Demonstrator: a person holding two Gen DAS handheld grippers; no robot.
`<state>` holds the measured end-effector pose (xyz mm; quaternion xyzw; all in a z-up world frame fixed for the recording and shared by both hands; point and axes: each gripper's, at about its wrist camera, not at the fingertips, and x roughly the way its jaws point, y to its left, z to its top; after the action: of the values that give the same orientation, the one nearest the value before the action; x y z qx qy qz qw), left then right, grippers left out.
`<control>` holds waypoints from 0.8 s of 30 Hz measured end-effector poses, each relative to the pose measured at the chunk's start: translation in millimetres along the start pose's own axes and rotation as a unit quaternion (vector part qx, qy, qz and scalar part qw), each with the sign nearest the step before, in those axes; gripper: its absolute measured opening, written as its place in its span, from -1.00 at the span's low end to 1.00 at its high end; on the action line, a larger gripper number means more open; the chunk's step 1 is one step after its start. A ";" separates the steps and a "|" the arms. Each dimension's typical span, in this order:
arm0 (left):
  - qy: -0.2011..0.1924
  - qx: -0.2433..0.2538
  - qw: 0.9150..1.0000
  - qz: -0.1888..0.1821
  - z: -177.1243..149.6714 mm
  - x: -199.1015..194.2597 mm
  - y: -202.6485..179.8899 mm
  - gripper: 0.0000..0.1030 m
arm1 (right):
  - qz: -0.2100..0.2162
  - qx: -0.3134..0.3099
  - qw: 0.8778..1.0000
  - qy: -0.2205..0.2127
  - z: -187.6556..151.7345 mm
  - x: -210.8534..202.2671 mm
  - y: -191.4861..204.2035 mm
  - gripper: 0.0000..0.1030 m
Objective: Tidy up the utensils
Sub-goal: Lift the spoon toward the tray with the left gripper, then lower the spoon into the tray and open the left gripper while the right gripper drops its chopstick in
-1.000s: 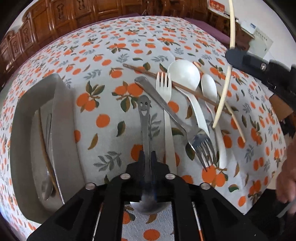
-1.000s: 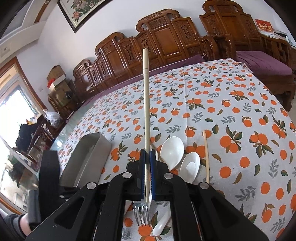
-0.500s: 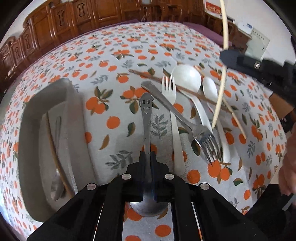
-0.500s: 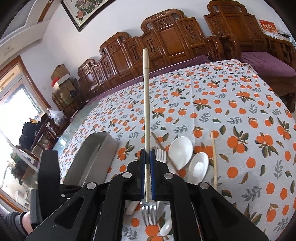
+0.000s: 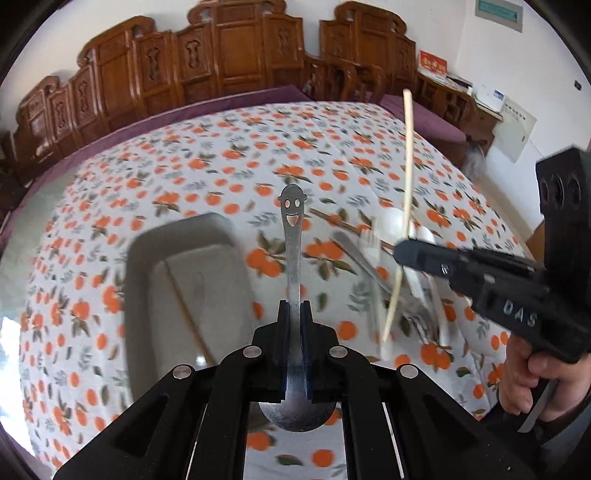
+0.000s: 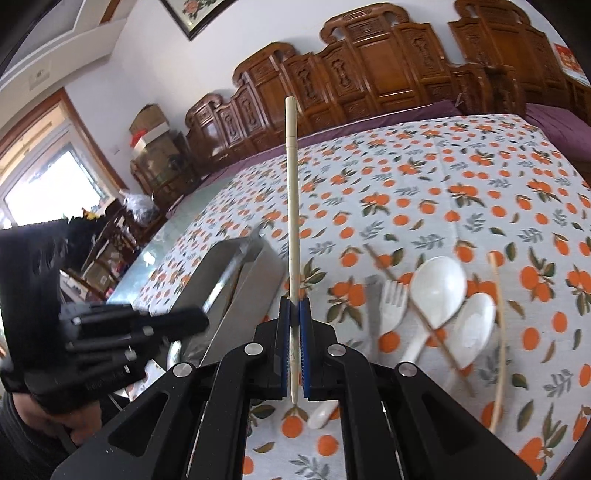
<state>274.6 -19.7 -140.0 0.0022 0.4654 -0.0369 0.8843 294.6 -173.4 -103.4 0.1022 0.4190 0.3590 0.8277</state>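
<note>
Two utensils in hand: left gripper (image 5: 294, 314) clamps a spoon (image 5: 293, 236), right gripper (image 6: 294, 325) a chopstick (image 6: 291, 206); the tray (image 5: 147, 243) ahead holds few, and several more lie right.

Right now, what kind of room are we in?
Probably a home dining or living room: carved wooden chairs line the wall, a framed picture hangs above them, and a table under an orange-print tablecloth holds loose utensils and a metal tray.
</note>
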 end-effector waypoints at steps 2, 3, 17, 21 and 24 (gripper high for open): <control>-0.002 -0.011 1.000 0.006 -0.4 0.2 14.6 -0.91 | 0.003 -0.004 1.000 0.004 -0.5 4.8 5.4 -0.88; -0.002 -0.014 1.000 0.010 -1.4 1.0 21.1 -0.91 | 0.003 -0.006 1.000 0.007 -0.7 8.3 8.5 -0.88; 0.020 -0.049 0.998 0.027 -27.9 41.9 76.5 -0.90 | 0.003 -0.020 0.999 0.027 -1.8 31.8 23.5 -0.88; 0.028 -0.050 0.998 0.024 -31.7 49.9 81.6 -0.90 | 0.008 -0.028 0.999 0.023 0.7 30.2 30.8 -0.88; 0.032 -0.059 0.998 0.016 -32.7 51.5 86.9 -0.90 | 0.010 -0.033 0.999 0.020 2.6 29.2 35.5 -0.88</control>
<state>282.5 65.0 -203.5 -0.0417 0.4947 0.0051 0.8680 290.0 -127.6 -103.2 0.0724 0.4224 0.3829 0.8184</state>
